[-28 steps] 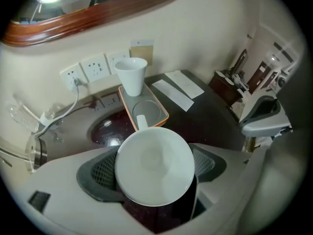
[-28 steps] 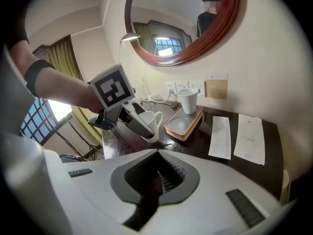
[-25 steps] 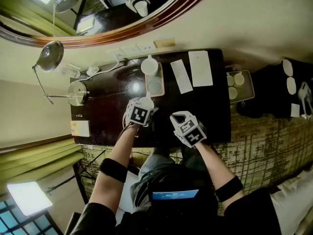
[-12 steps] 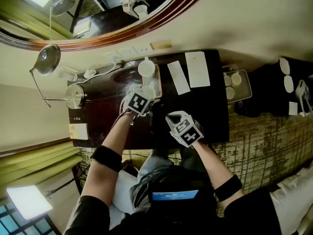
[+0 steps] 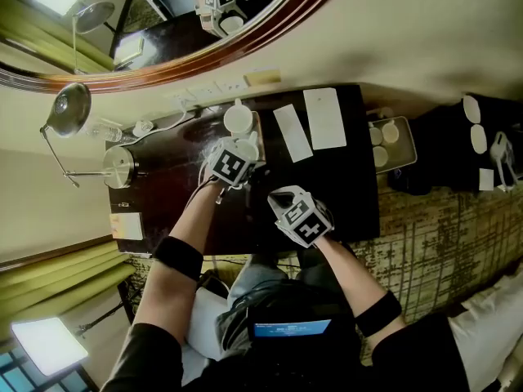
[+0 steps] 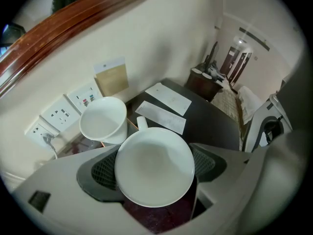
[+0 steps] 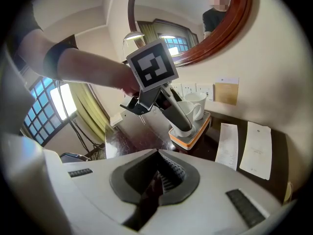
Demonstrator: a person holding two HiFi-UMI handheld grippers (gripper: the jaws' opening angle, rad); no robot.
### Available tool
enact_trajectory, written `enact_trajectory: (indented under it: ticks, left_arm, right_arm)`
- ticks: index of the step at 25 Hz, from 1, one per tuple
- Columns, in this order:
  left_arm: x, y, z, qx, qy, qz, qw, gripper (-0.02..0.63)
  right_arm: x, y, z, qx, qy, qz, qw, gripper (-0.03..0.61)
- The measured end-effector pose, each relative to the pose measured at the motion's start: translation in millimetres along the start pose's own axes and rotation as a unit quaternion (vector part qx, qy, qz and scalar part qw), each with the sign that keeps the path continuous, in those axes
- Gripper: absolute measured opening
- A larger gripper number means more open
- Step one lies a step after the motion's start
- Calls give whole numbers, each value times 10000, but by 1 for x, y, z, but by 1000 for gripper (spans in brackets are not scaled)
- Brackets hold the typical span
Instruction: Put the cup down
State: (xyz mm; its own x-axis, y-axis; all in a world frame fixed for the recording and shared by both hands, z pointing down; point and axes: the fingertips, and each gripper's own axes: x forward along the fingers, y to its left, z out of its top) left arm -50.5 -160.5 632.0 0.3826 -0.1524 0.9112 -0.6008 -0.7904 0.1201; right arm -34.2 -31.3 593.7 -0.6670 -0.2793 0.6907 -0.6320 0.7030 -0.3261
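My left gripper [image 6: 154,173] is shut on a white cup [image 6: 154,166], its mesh pads [image 6: 104,172] pressed against the cup's two sides. In the right gripper view, the left gripper [image 7: 180,117] holds that cup [image 7: 187,110] upright at the near end of a white tray with an orange edge [image 7: 191,135]. I cannot tell whether the cup touches the tray. A second white cup [image 6: 102,119] stands just beyond it on the tray. In the head view the left gripper [image 5: 239,149] is over the tray [image 5: 261,134]. My right gripper [image 7: 159,180] is shut and empty, hanging back over the desk's near side [image 5: 282,198].
Two white paper slips [image 5: 292,132] [image 5: 324,118] lie on the dark desk right of the tray. A metal kettle [image 5: 122,166] and a desk lamp [image 5: 65,104] stand at the left. Wall sockets [image 6: 63,112] sit behind the cups. A small tray with cups [image 5: 391,144] is off the desk's right end.
The left gripper has carried the cup away from me toward the wall, up to the tray. The right gripper has shifted slightly left and stayed shut.
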Motion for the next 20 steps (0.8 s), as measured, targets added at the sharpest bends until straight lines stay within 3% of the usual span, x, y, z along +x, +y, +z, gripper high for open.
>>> enact_trajectory:
  ticks: [20]
  left_arm:
    - [12,11,10,-109,-470,184,9987,434]
  right_arm:
    - [2,-7,-6,132,64,-1,9999,2]
